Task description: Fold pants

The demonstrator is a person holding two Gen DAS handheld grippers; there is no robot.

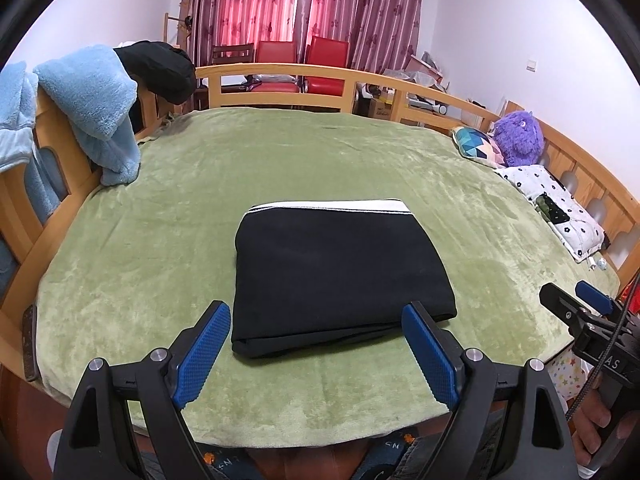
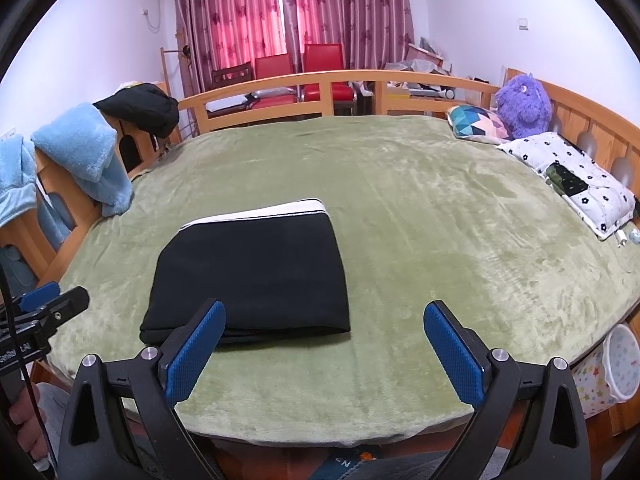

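Observation:
Black pants [image 1: 336,272] with a white waistband lie folded into a compact rectangle on the green bed cover [image 1: 160,240]; they also show in the right wrist view [image 2: 256,276]. My left gripper [image 1: 316,312] is open and empty, held just in front of the folded stack's near edge. My right gripper [image 2: 324,308] is open and empty, to the right of the stack's near edge; it also shows at the right edge of the left wrist view [image 1: 576,296].
Blue fleece [image 1: 92,108] and a dark garment [image 1: 160,68] hang over the wooden bed rail at left. Pillows [image 2: 572,176] and a purple plush toy [image 2: 524,104] lie at the right. Red chairs [image 1: 304,64] stand behind the far rail. A patterned bin [image 2: 620,364] stands beside the bed at right.

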